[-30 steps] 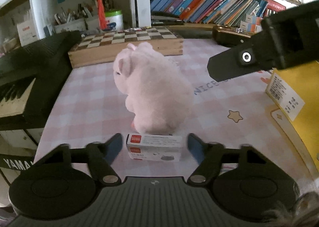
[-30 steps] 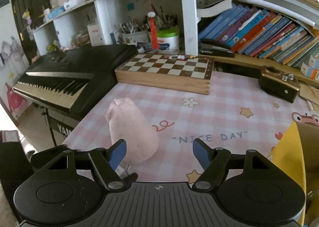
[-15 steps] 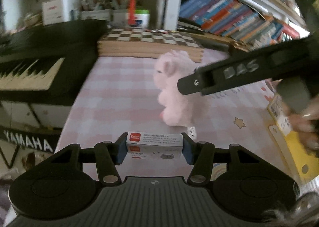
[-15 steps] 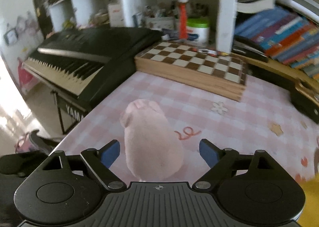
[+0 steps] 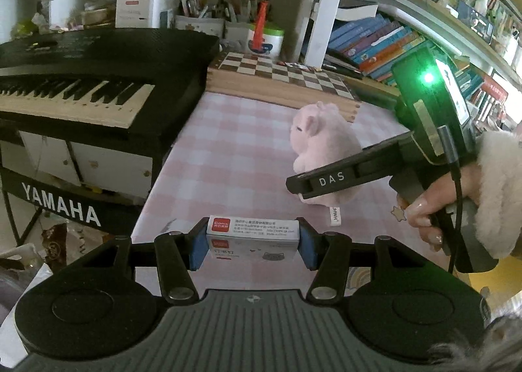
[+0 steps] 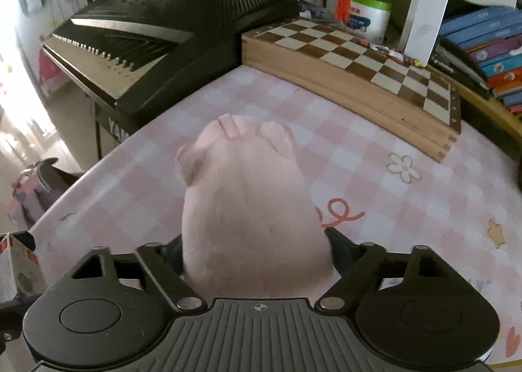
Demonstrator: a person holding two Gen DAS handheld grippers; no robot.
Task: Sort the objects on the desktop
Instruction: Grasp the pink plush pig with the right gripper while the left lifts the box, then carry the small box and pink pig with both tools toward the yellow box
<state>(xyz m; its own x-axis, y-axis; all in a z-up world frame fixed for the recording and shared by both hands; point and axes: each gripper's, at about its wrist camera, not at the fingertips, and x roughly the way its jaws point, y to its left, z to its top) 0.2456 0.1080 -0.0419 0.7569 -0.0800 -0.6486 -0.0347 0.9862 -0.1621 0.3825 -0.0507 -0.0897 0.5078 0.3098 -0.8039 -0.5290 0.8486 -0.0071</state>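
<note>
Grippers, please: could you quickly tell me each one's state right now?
Left gripper: shut on the staple box.
Right gripper: closing around the pink plush toy.

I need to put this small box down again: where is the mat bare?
Bare checked mat runs between the plush pig and the chessboard box, and on the pig's keyboard side toward the table edge. Close around the pig is crowded: the right gripper is closing on it.
</note>
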